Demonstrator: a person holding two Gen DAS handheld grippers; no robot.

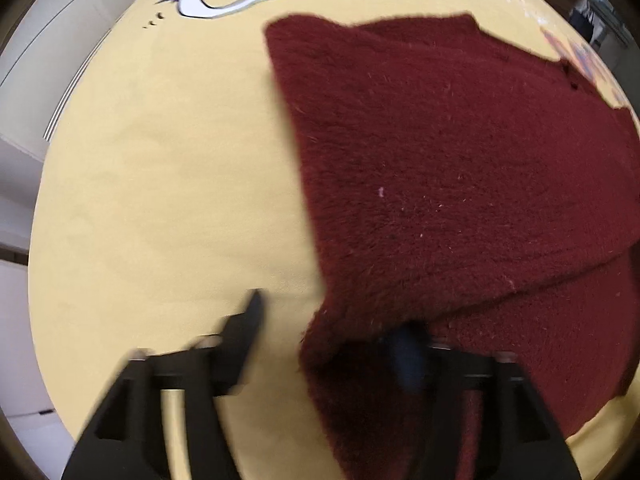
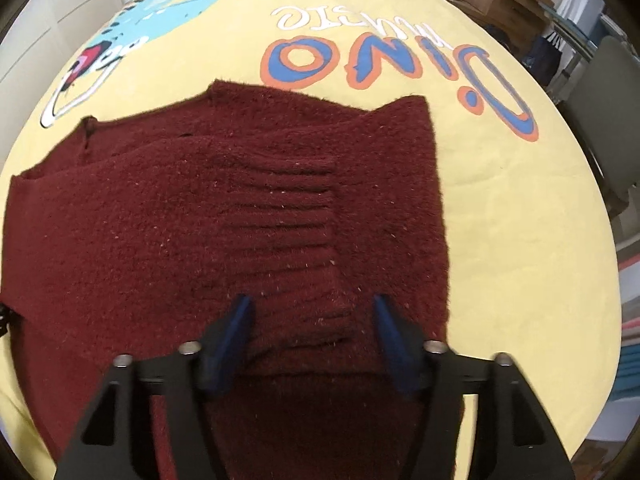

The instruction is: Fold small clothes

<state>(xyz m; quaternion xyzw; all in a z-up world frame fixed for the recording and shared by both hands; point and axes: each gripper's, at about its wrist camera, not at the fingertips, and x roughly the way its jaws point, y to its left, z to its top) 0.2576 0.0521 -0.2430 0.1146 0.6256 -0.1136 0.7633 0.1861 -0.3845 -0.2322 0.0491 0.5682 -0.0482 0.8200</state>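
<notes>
- Left claw (image 1: 332,320): released. One finger stands over bare yellow cover (image 1: 160,200); the other is hidden under the sweater's (image 1: 440,160) left edge. Nothing is pinched.
- Sweater: dark red, partly folded, flat on the cover; it runs ahead and rightward from this claw.
- Right claw (image 2: 312,316): released, fingers straddling the ribbed band (image 2: 288,224), directly above the sweater (image 2: 160,240).
- Judgement: either claw is near enough; the right sits more centrally.
- Containers: none in play.
</notes>
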